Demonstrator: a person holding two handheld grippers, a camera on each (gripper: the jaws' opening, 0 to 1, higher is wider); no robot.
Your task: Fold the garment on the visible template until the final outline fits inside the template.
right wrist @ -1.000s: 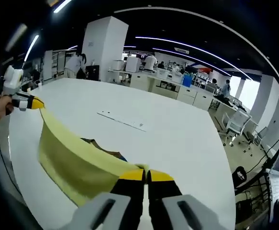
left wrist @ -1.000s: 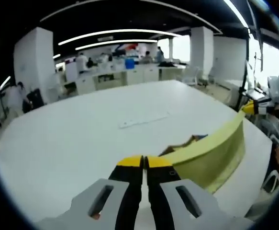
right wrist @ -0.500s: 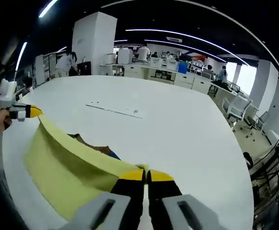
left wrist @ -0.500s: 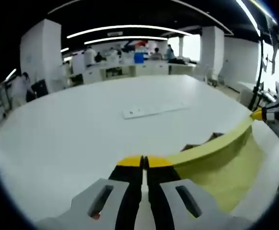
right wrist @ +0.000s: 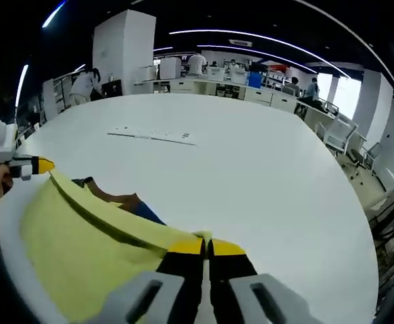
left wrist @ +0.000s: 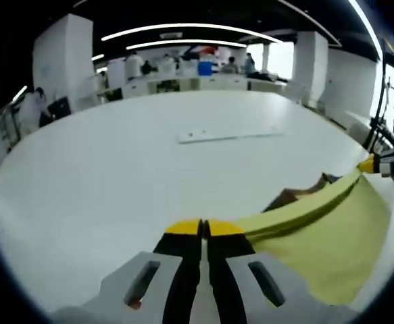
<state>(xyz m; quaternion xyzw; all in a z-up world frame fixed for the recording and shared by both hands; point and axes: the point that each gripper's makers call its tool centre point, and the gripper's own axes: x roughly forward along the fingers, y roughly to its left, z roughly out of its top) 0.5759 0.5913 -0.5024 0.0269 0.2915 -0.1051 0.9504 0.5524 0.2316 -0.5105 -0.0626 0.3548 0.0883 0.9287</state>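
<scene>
Both tongs are pinching the same yellow garment: the left gripper is clamping one end of its upper edge between closed jaws, and the right gripper is doing the same at the other end, so the edge is stretching taut between them while the rest of the cloth is hanging and draping down toward the white table. From here the main risk is that the thin edge is slipping out of one pair of jaws, letting that corner drop and spoiling the fold; uneven lowering could also be laying the cloth skewed. The garment is looking pale yellow, soft and lightly creased, sitting near the table's edge, with brown and blue cloth showing just behind it. A long white strip is lying farther off on the table.
</scene>
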